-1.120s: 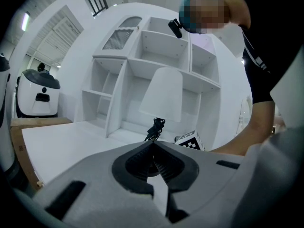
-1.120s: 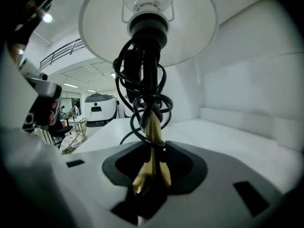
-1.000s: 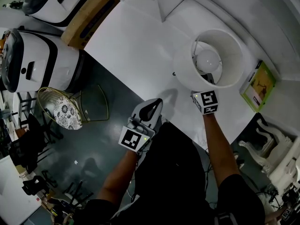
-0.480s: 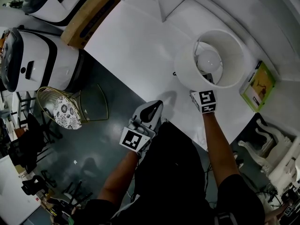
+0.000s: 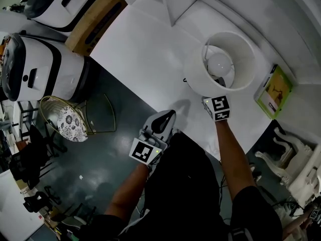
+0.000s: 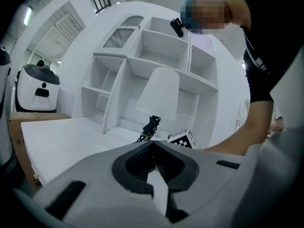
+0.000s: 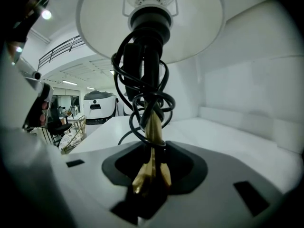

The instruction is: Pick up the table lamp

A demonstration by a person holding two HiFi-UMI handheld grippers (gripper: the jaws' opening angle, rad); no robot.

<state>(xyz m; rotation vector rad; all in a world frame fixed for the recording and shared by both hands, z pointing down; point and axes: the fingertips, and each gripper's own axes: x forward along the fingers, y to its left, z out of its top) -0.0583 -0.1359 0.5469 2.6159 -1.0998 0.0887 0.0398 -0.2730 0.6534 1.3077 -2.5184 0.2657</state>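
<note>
The right gripper (image 7: 151, 177) clamps the lamp (image 5: 220, 62) by its stem (image 7: 153, 127), below the coiled cord (image 7: 142, 80), likely the only slim hold for lifting it off the table (image 5: 140, 49). The left gripper (image 6: 154, 163) hangs aside, jaws together and empty.

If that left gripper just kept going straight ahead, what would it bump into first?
Most likely the black cord wound on the table lamp, though depth is hard to judge.

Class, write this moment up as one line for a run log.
phase: grasp | right gripper: jaws shut on table lamp stem | left gripper: jaws shut, empty | cord: wound round stem
</note>
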